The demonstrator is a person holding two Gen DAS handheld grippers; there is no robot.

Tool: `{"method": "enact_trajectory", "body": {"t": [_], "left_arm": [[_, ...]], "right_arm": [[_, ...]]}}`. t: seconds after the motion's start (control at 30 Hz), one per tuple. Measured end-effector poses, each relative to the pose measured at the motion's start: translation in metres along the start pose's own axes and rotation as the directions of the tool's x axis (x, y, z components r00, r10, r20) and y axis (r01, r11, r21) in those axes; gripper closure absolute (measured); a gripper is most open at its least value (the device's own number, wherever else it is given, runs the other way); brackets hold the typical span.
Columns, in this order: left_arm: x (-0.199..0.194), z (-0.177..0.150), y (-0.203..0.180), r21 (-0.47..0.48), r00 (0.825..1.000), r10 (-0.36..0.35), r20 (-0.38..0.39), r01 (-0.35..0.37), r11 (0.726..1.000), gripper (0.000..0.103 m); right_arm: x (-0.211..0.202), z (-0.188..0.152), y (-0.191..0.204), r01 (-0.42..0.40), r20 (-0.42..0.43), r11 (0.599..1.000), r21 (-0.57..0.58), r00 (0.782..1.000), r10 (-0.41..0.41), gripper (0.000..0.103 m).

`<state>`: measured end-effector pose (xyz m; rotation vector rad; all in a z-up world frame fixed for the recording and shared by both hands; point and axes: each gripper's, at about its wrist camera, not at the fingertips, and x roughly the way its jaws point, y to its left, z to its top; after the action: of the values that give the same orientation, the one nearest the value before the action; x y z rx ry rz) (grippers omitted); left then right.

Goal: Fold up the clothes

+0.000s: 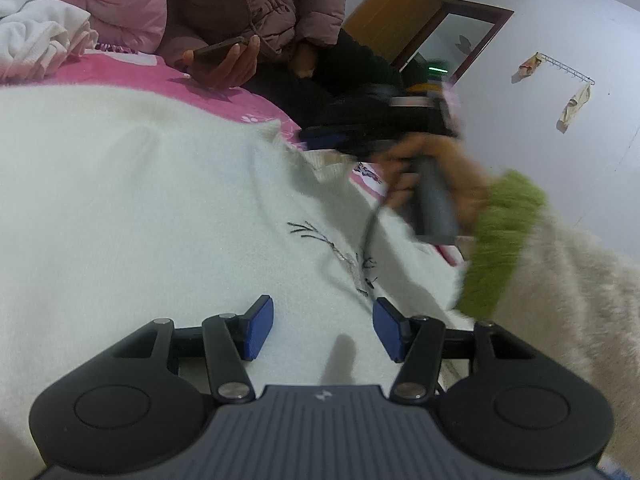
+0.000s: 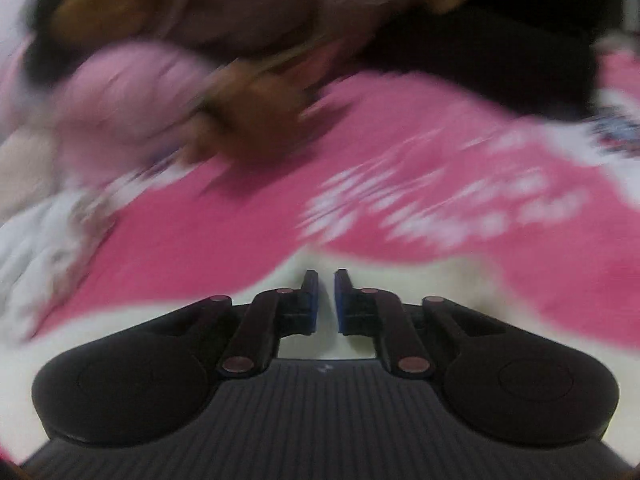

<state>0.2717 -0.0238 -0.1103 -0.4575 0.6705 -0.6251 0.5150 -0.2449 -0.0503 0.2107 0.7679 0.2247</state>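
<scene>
- White fuzzy sweater [image 1: 140, 200]: spread flat over a pink bedspread [image 1: 224, 92], filling most of the left wrist view; a small dark embroidered motif [image 1: 340, 252] lies on its surface near the middle.
- Same sweater in the right wrist view [image 2: 400, 280]: a cream strip under and just ahead of the gripper, its far edge meeting the pink bedspread [image 2: 240, 208], which bears a white printed pattern; this view is heavily motion-blurred.
- Left gripper [image 1: 323, 328]: blue-padded fingers set wide apart, nothing between them, held just above the sweater below the motif.
- Right gripper [image 2: 326, 300]: fingers nearly together with a narrow slit between the blue pads; whether any fabric is pinched there cannot be told. In the left wrist view the same tool [image 1: 360, 128] appears blurred at the sweater's far right edge.
- Right hand [image 1: 424, 176]: wrapped around the tool's grey handle, wearing a green knit cuff [image 1: 500, 240] below a cream fleece sleeve.
- Seated person [image 1: 248, 4]: in a brown padded jacket at the far side of the bed, holding a phone [image 1: 218, 46].
- Crumpled white garment [image 1: 36, 36]: at the upper left, beside a pink padded jacket [image 1: 120, 4].
</scene>
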Motion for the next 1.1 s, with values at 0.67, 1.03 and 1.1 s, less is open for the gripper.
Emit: {"method": "enact_trajectory", "body": {"t": [0.67, 1.03, 1.1], "left_arm": [[0.000, 0.000, 0.002, -0.011, 1.000, -0.005, -0.003, 0.005, 1.000, 0.046], [-0.018, 0.005, 0.009, -0.070, 0.991, 0.096, 0.092, -0.090, 0.994, 0.044], [-0.027, 0.006, 0.013, -0.096, 0.976, 0.166, 0.142, -0.153, 0.984, 0.042]], "right_arm": [[-0.094, -0.077, -0.154, 0.145, -0.051, 0.979, 0.146, 0.989, -0.139, 0.103], [-0.107, -0.070, -0.063, -0.065, -0.082, 0.996, -0.064, 0.995, 0.060, 0.097], [-0.092, -0.085, -0.021, -0.156, -0.176, 0.970, -0.187, 0.977, 0.123, 0.098]]}}
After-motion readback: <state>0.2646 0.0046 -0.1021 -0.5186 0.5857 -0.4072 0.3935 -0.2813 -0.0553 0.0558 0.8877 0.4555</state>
